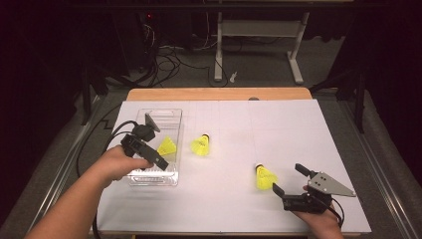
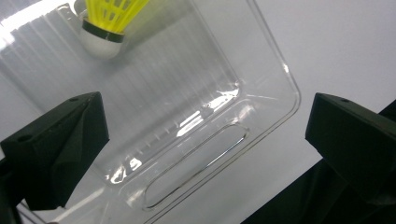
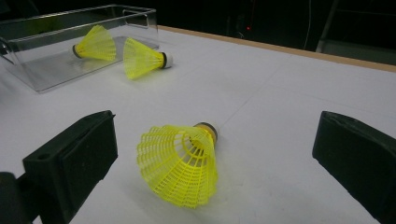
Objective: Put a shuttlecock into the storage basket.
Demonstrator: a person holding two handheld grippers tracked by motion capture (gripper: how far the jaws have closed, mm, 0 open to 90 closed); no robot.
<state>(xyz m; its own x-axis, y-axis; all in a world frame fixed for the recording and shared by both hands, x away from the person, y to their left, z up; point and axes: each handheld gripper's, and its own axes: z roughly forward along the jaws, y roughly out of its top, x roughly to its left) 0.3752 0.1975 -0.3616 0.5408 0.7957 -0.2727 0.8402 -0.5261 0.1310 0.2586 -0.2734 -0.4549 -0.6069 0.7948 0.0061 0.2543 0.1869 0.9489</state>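
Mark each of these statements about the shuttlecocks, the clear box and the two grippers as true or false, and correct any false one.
1. One shuttlecock lies inside the clear box. True: the boxed shuttlecock rests on its floor.
2. All three shuttlecocks are in the box. False: the middle shuttlecock and the near shuttlecock lie on the white sheet.
3. The left gripper is clamped on a shuttlecock. False: its jaws stand wide open over the box with nothing between them.
4. The right gripper is open. True: its jaws stand apart, the near shuttlecock lying just ahead of them, untouched.
5. The near shuttlecock stands upright on its cork. False: it lies on its side.
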